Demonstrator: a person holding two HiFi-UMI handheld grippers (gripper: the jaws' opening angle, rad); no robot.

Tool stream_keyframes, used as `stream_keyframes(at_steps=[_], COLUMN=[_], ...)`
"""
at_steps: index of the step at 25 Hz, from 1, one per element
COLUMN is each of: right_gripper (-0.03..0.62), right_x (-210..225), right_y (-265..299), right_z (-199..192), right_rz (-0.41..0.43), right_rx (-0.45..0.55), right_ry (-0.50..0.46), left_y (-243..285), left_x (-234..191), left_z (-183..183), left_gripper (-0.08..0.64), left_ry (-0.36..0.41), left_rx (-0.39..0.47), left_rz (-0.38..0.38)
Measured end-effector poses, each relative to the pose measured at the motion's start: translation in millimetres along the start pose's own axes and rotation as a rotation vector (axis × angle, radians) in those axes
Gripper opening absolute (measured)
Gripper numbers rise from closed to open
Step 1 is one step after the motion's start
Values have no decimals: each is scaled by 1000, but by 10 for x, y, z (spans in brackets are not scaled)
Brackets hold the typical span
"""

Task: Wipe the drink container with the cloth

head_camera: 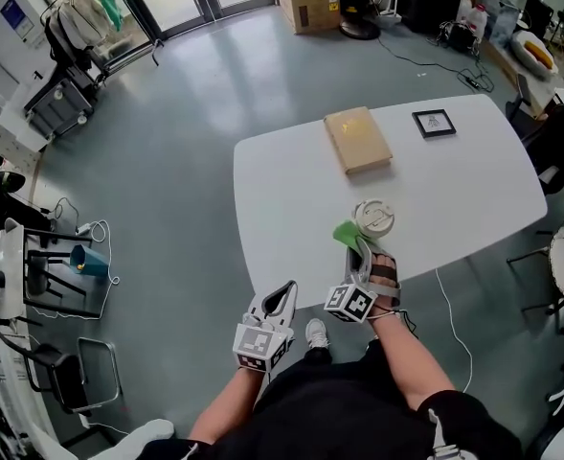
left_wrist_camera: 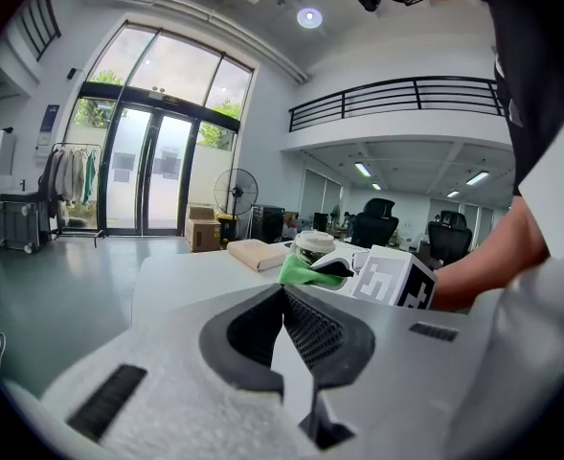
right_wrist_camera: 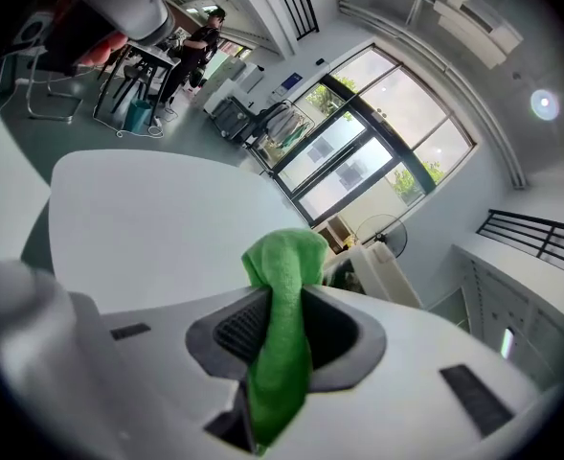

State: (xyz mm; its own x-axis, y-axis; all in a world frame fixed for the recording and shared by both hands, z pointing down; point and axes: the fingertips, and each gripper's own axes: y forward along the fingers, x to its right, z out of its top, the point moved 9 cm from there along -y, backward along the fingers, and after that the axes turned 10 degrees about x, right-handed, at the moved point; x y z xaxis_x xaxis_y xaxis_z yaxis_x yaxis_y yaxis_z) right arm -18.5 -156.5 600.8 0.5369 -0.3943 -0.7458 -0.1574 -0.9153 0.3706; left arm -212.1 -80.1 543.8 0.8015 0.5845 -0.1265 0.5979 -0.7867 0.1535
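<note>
Drink container [head_camera: 373, 218]: I read it as a pale lidded cup standing upright on the white desk [head_camera: 454, 190], close to the desk's near edge. In the left claw view the same cup [left_wrist_camera: 314, 245] shows just behind the green cloth [left_wrist_camera: 301, 271].

Right claw [head_camera: 360, 257]: I see it reaching over the near edge of the desk, tips pointing at the cup. Its jaws are clamped on the cloth [head_camera: 348, 232]. In the right claw view the cloth [right_wrist_camera: 282, 333] runs down between the two pads and bunches in a rounded fold above the tips of the right claw [right_wrist_camera: 283, 300]. The fold sits just left of the cup and right up against it; I cannot confirm contact from any view.

Left claw [head_camera: 283, 293]: I see it held off the desk, on the near side of the edge, over the grey floor, to the left of the right claw. In its own view, the jaws of the left claw [left_wrist_camera: 283, 290] meet at the tips with nothing between them.

Other items on the desk: a flat tan book [head_camera: 358, 140] lies toward the far side, and a small black-framed picture [head_camera: 434, 123] lies to the right of it. Both are well apart from the cup.
</note>
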Motion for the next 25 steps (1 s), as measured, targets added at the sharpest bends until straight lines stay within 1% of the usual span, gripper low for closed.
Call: stream_keyframes(at_steps=[5,13,20,25], right_gripper=[101,103,103,104], right_x=[-157,-364,-533,-521], right_y=[126,282,402,393], right_z=[-86,-244,-343,-350], right_rz=[24,70,107,128], right_rx=[-34,-82,-102,-92], right_ry=[-2,-3,-16,-1], left_y=[-51,-110,-151,-143], left_x=[-48,-58,-119,-75], left_z=[-5,-64,-74,-60], left_gripper=[8,8,8,8], left_ry=[5,-8,-1,-7], left_rx=[-17,-37,-44,-44], left_rz=[24,28,40,44])
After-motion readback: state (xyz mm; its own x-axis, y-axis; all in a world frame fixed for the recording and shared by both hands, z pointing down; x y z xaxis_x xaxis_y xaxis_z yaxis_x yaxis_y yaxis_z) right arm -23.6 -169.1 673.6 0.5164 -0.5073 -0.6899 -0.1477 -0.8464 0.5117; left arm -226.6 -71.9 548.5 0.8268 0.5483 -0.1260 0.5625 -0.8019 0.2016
